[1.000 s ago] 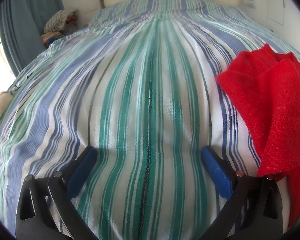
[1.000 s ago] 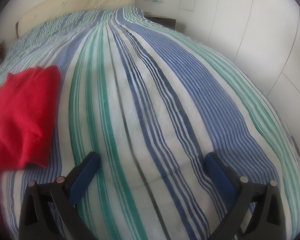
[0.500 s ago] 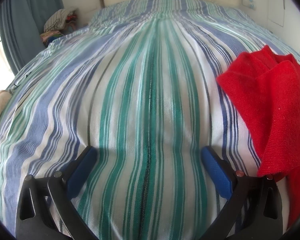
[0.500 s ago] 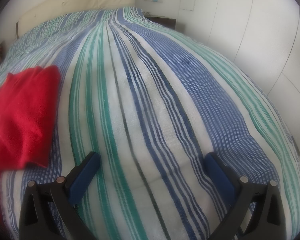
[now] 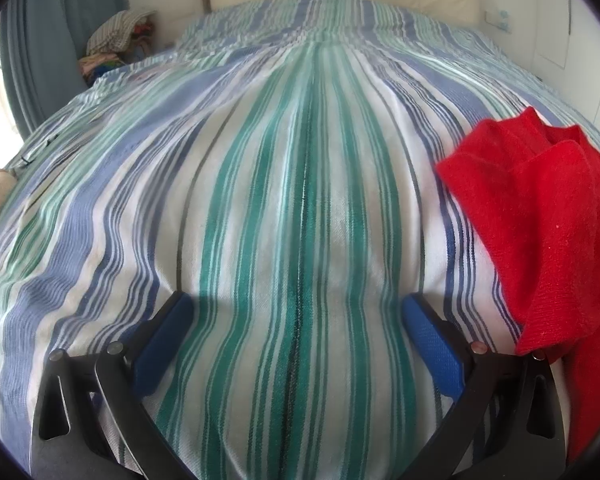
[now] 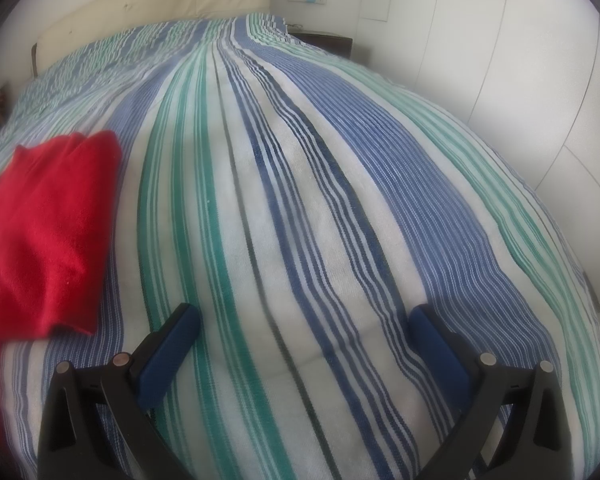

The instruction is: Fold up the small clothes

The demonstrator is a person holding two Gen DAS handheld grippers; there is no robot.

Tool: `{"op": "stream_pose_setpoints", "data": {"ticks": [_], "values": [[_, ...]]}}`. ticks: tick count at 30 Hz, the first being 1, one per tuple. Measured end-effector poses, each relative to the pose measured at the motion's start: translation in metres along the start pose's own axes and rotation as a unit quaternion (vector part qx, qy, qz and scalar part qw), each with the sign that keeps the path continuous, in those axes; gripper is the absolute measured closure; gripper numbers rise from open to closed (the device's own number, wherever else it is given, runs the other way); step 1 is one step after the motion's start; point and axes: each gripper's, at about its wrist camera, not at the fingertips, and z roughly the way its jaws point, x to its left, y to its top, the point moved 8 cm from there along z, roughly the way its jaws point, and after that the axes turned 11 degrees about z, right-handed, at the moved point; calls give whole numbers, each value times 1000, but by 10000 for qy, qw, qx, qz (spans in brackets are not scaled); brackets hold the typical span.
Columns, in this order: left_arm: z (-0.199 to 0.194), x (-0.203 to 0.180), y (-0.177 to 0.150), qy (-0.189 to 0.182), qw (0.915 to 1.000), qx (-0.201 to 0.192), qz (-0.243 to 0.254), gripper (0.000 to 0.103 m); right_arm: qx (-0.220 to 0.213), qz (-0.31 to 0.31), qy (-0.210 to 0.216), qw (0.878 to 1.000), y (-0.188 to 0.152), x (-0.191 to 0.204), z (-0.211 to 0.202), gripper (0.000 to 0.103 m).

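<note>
Both the left gripper point(image 5: 298, 308) and right gripper point(image 6: 300, 318) hang spread wide and empty over a striped woven bedspread point(image 5: 260, 168); the fuzzy red garment point(image 5: 548, 216) lies folded at three o'clock of the left.

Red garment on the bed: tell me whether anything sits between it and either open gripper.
Nothing visible does. The red garment lies to the right of the left gripper and to the left of the right gripper, with only bare striped bedspread between it and each.
</note>
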Motion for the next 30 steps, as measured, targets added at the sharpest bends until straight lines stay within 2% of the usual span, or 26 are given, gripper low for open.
{"op": "stream_pose_setpoints", "data": {"ticks": [6, 8, 10, 15, 19, 20, 23, 27, 30], "values": [[-5, 3, 1, -160, 9997, -52, -153, 0, 1, -9, -3, 10000, -1, -1, 0, 0], [-17, 4, 0, -47, 9999, 13, -137, 1, -4, -5, 4, 10000, -1, -1, 0, 0], [-40, 3, -2, 131, 9996, 62, -238, 1, -25, -4, -20, 10000, -3, 0, 0, 0], [-123, -15, -20, -44, 9967, -6, -807, 1, 35, -6, 20, 10000, -3, 2, 1, 0], [-174, -46, -51, -601, 9892, 263, -1311, 1, 622, -180, 313, 9974, -2, -1, -10, 3], [-186, -57, -58, -727, 9879, 319, -1329, 1, 619, -193, 414, 9970, -3, -1, -27, 5], [-216, -90, -77, -954, 9859, 446, -1298, 1, 142, -486, 882, 9948, -21, 12, -106, 7], [-250, -129, -89, -1185, 9831, 440, -1322, 1, -211, -1106, 1446, 9831, -77, 45, -199, 6], [-269, -148, -87, -1229, 9853, 440, -1099, 1, -287, -1232, 1854, 9745, -114, 70, -245, 6]]}}
